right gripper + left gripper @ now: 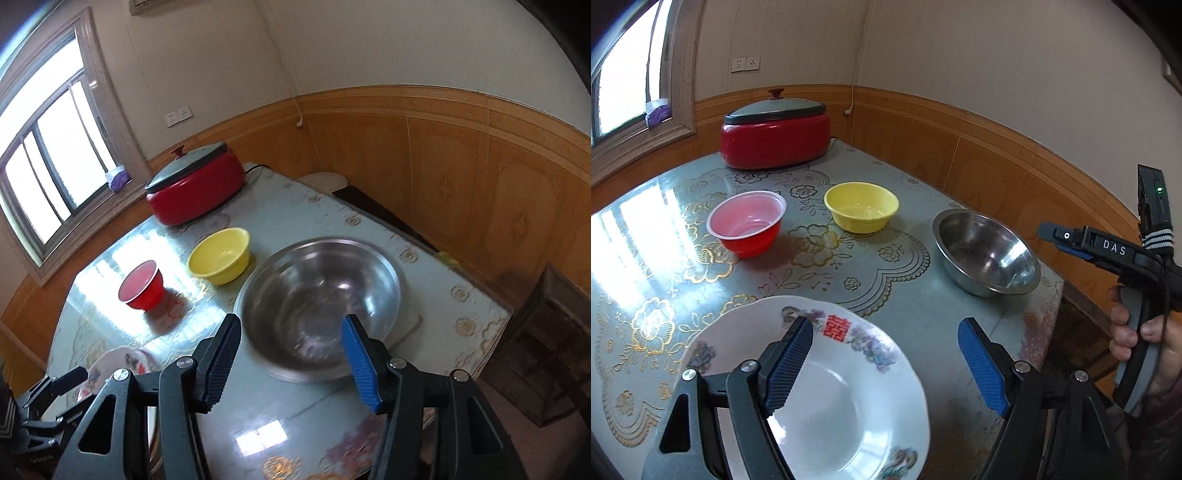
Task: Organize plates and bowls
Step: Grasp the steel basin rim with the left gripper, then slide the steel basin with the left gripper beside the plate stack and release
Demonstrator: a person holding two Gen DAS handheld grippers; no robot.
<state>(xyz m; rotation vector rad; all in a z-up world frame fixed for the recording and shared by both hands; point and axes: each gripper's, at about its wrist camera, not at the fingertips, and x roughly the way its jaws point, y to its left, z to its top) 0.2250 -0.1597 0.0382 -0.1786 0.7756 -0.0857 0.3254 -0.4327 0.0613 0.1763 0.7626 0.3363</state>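
Fingers of the left gripper (886,363) spread wide, nothing between them; one finger (788,365) sits over the near part of the white plate (827,398), whether touching it cannot be told, the other finger hangs beside the plate's right rim over bare worktop (923,295). Fingers of the right gripper (291,363) likewise spread and empty, framing the near rim of the steel bowl (321,306) from above; contact not evident, and the bowl looks slightly blurred. Nearest item: white plate with red character and floral border, lying flat at the near edge of the worktop. Next out, to the right: steel bowl, upright, alone, near the right edge. Mid-worktop: red bowl (748,223) on the left and yellow bowl (862,206) just right of it, upright, apart from each other and from the steel bowl. Far end, by the window corner: red lidded pot (775,133), not obviously part of the job. Progress judgement: essentially at the start. All four pieces sit separately; nothing is nested or stacked, nothing is lifted. Remaining, as I read it: close on plate and steel bowl, then gather the three bowls into one stack and give the plate its own place. Both grippers appear positioned for a first pickup.
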